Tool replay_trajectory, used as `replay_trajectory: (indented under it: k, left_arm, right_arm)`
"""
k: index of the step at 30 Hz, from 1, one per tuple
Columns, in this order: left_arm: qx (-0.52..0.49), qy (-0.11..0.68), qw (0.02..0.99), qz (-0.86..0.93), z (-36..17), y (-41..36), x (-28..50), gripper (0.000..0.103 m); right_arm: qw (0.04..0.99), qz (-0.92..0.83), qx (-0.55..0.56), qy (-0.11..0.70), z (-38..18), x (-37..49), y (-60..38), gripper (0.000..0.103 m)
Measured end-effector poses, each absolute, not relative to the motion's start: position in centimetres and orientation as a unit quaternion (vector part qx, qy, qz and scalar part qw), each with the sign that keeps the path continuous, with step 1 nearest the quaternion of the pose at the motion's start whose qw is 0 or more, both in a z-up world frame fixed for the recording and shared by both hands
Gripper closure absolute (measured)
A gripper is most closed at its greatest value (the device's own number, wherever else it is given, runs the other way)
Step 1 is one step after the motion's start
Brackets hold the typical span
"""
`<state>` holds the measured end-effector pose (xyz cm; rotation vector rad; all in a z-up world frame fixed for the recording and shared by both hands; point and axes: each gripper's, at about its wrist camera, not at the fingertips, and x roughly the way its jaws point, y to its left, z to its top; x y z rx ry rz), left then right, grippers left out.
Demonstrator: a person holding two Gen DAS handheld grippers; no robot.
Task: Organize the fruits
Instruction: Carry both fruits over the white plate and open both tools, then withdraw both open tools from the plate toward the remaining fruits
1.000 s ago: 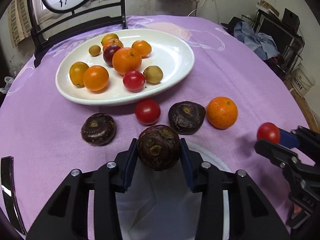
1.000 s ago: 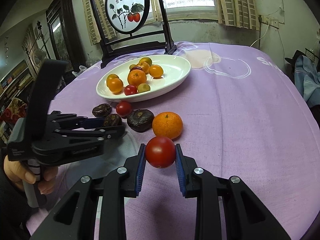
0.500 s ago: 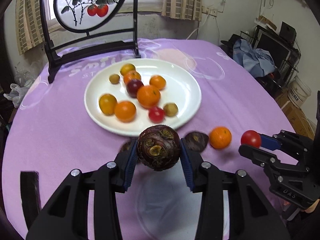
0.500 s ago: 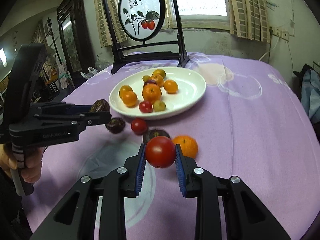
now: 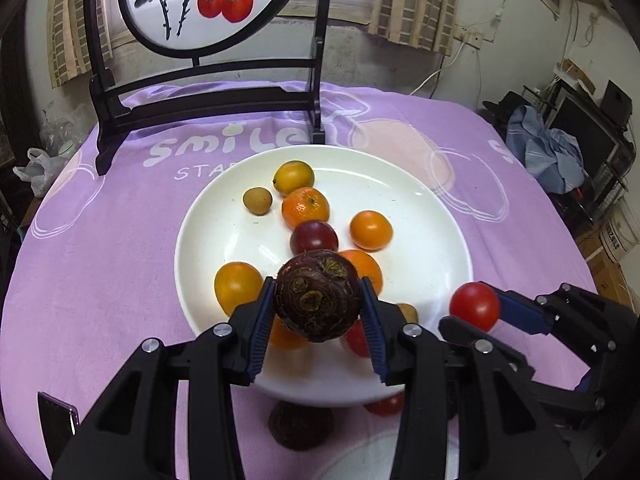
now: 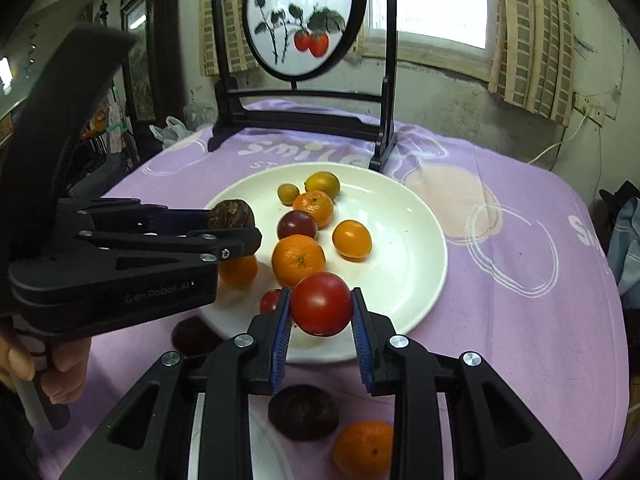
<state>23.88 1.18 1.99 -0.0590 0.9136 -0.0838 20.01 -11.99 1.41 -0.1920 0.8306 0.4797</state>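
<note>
My left gripper (image 5: 318, 300) is shut on a dark brown water chestnut (image 5: 316, 294) and holds it above the near part of the white plate (image 5: 440, 240). My right gripper (image 6: 321, 312) is shut on a red tomato (image 6: 321, 309) above the plate's near rim (image 6: 416, 280); the tomato also shows in the left wrist view (image 5: 475, 306). The plate holds several oranges, kumquats, a dark plum (image 5: 314, 237) and a red tomato (image 6: 271, 301). On the cloth near the plate lie two dark chestnuts (image 6: 303, 411) (image 6: 194, 334), an orange (image 6: 363, 449) and a red tomato (image 5: 386, 404).
A black wooden stand with a round painted screen (image 5: 200, 0) stands behind the plate on the purple tablecloth (image 5: 100, 240). The left gripper (image 6: 120, 256) and its hand fill the left of the right wrist view. Clutter and blue cloth (image 5: 552, 156) lie beyond the table's right edge.
Both grippers have moved forward from above the loose fruit to above the plate, each still holding its fruit. The loose fruit now lies beneath and behind the fingers.
</note>
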Motion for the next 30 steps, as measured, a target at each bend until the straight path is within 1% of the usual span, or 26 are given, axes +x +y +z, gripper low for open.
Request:
replay_trajectory:
  k: [2, 3, 4, 5, 6, 7, 11, 12, 13, 14, 19, 25, 27, 28, 30]
  left_arm:
    - [-0.03, 0.447, 0.894, -0.036, 1.5, 1.2, 24.7, 0.062]
    - [-0.033, 0.452, 0.891, -0.031, 1.2, 1.3, 25.1, 0.054]
    - [-0.036, 0.456, 0.889, -0.03, 1.1, 1.3, 25.4, 0.046]
    - [-0.041, 0.458, 0.888, -0.029, 1.0, 1.4, 25.6, 0.032]
    - [-0.044, 0.457, 0.888, -0.028, 1.0, 1.5, 25.5, 0.027]
    - [-0.047, 0.455, 0.889, -0.025, 1.0, 1.5, 25.5, 0.026]
    - [-0.042, 0.449, 0.892, -0.026, 1.5, 1.3, 24.3, 0.022]
    - [-0.037, 0.447, 0.894, -0.024, 1.7, 1.2, 23.8, 0.019]
    - [-0.036, 0.443, 0.895, -0.024, 1.9, 1.2, 23.2, 0.019]
    - [-0.037, 0.44, 0.897, -0.026, 2.1, 1.2, 22.5, 0.018]
    - [-0.042, 0.43, 0.901, -0.03, 2.8, 1.0, 19.2, 0.017]
    - [-0.033, 0.412, 0.91, -0.044, 3.3, -0.4, 14.4, 0.015]
    - [-0.048, 0.415, 0.907, -0.057, 3.0, -0.4, 12.6, 0.013]
    - [-0.057, 0.415, 0.906, -0.062, 2.7, -0.3, 12.0, 0.012]
    - [-0.068, 0.421, 0.902, -0.067, 1.9, -0.3, 11.0, 0.012]
  right_arm:
    - [0.88, 0.224, -0.093, 0.409, 0.8, 20.9, -11.7, 0.073]
    - [0.877, 0.221, -0.091, 0.417, 0.4, 21.3, -11.6, 0.073]
    - [0.874, 0.225, -0.085, 0.423, 0.1, 21.7, -11.6, 0.064]
    - [0.873, 0.226, -0.079, 0.424, -0.1, 21.8, -11.7, 0.052]
    - [0.877, 0.221, -0.069, 0.421, -0.1, 21.8, -12.1, 0.047]
    - [0.879, 0.217, -0.063, 0.419, -0.1, 21.7, -12.5, 0.043]
    - [0.883, 0.213, -0.045, 0.415, 0.1, 20.8, -14.2, 0.042]
    - [0.887, 0.209, -0.038, 0.411, 0.3, 20.3, -15.0, 0.04]
    - [0.89, 0.206, -0.031, 0.406, 0.5, 19.8, -15.7, 0.036]
    - [0.892, 0.203, -0.026, 0.403, 0.7, 19.5, -16.2, 0.034]
    - [0.897, 0.195, 0.009, 0.397, 1.3, 17.7, -19.3, 0.032]
    - [0.899, 0.188, 0.002, 0.396, 0.8, 14.6, -20.9, 0.031]
    - [0.902, 0.185, -0.011, 0.39, 0.5, 13.3, -21.1, 0.026]
    - [0.904, 0.18, -0.022, 0.387, 0.1, 12.5, -21.3, 0.021]
    - [0.902, 0.173, -0.038, 0.395, -0.7, 11.6, -21.4, 0.019]
